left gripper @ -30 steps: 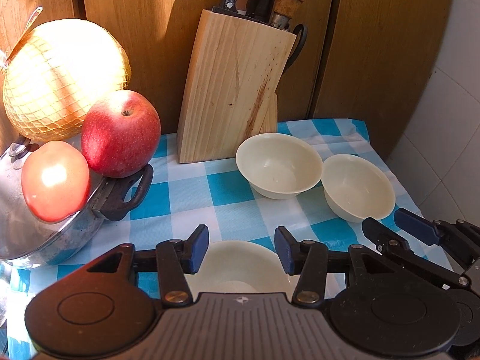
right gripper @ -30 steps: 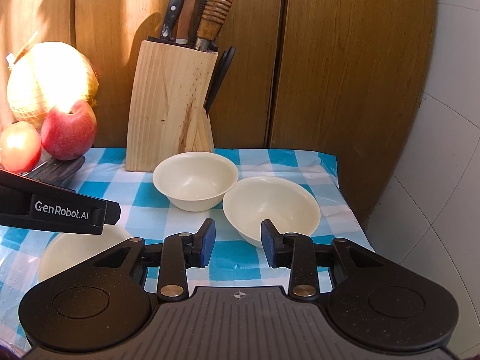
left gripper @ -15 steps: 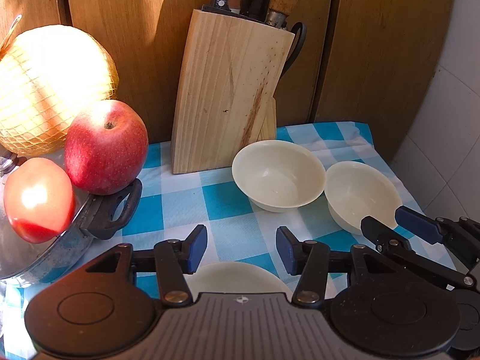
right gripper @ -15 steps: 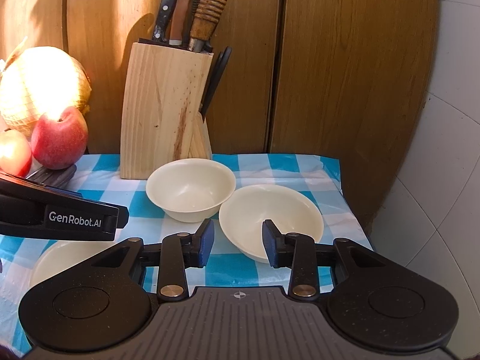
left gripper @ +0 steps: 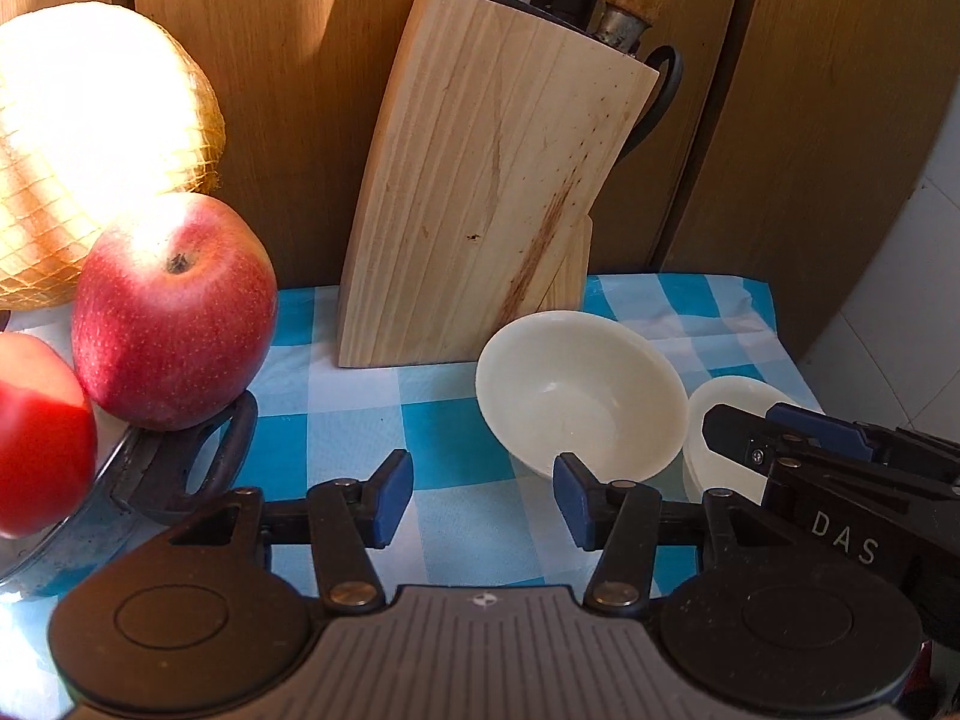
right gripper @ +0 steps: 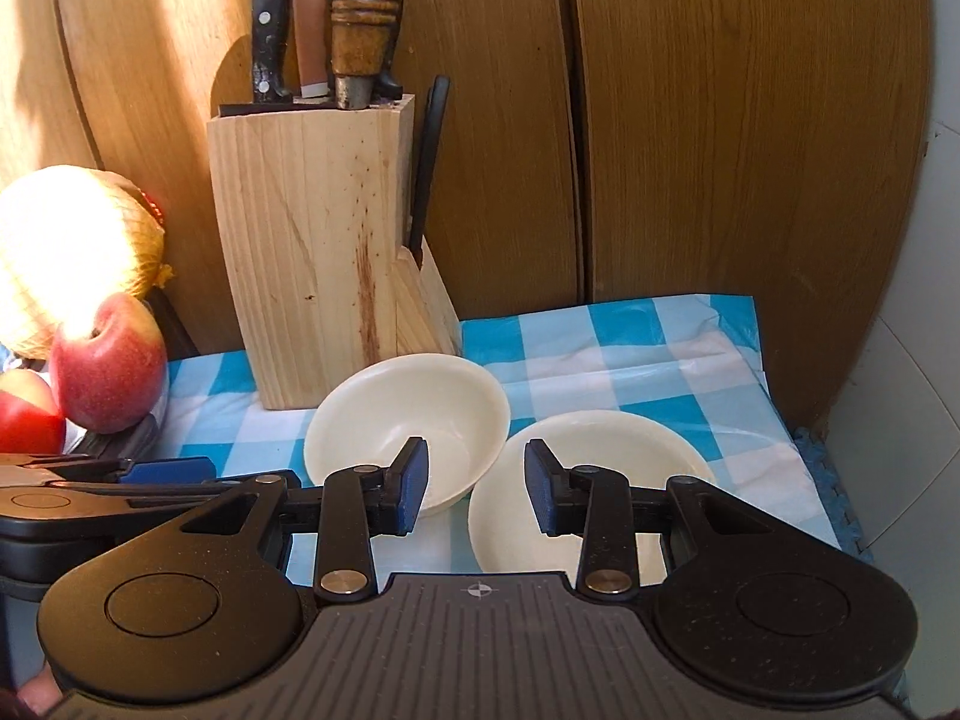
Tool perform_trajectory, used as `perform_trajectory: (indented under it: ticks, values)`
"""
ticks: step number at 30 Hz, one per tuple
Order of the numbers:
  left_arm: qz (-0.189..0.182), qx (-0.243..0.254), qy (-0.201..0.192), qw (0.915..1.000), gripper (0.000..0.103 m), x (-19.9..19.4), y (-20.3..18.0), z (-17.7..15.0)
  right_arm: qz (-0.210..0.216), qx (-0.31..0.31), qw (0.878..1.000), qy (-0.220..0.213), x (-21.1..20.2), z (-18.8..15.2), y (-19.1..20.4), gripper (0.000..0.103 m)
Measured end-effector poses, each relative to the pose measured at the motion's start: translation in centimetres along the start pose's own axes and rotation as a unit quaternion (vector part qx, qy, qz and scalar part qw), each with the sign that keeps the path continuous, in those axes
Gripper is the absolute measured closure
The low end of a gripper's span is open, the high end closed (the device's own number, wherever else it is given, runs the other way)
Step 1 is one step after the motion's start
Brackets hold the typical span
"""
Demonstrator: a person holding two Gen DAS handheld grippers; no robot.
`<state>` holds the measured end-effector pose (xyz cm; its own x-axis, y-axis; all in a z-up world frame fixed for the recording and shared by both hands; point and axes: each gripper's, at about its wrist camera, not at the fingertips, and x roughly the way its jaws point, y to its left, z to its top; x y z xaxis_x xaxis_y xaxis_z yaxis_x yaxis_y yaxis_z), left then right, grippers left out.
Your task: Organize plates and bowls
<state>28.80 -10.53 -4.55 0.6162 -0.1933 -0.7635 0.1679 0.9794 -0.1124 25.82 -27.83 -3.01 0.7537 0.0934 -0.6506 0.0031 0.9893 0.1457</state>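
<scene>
1. Two cream bowls are seen on the blue-checked cloth [right gripper: 630,336] in front of the knife block [right gripper: 318,252]: the left bowl [right gripper: 414,414] nearer the block, the right bowl [right gripper: 591,462] just beside it toward the cloth's right edge, their rims close or touching.
2. The right gripper [right gripper: 477,483] is held low and near, both bowls lying just beyond its fingertips; the gap between its jaws is aimed where the two rims meet.
3. Its jaws are parted moderately and nothing is held.
4. The left gripper [left gripper: 483,501] is placed further left, the left bowl [left gripper: 582,399] lying ahead and to the right of its jaws, which are spread wide and are empty.
5. The right gripper is judged the nearer; being round, neither bowl has a long axis, so a rim grasp is called for.
</scene>
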Motion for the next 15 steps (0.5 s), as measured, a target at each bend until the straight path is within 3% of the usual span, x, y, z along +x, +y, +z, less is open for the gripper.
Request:
perform_trajectory:
  ticks: [7,15]
  values:
    - [-0.011,-0.043,0.029,0.9986,0.058,3.1,0.8,1.3,0.021,0.017,1.0,0.005,2.6,1.9,-0.3,0.06]
    - [-0.005,-0.049,0.039,0.998,0.058,5.5,0.3,1.8,0.046,0.042,0.998,0.019,6.0,2.4,-1.0,0.061]
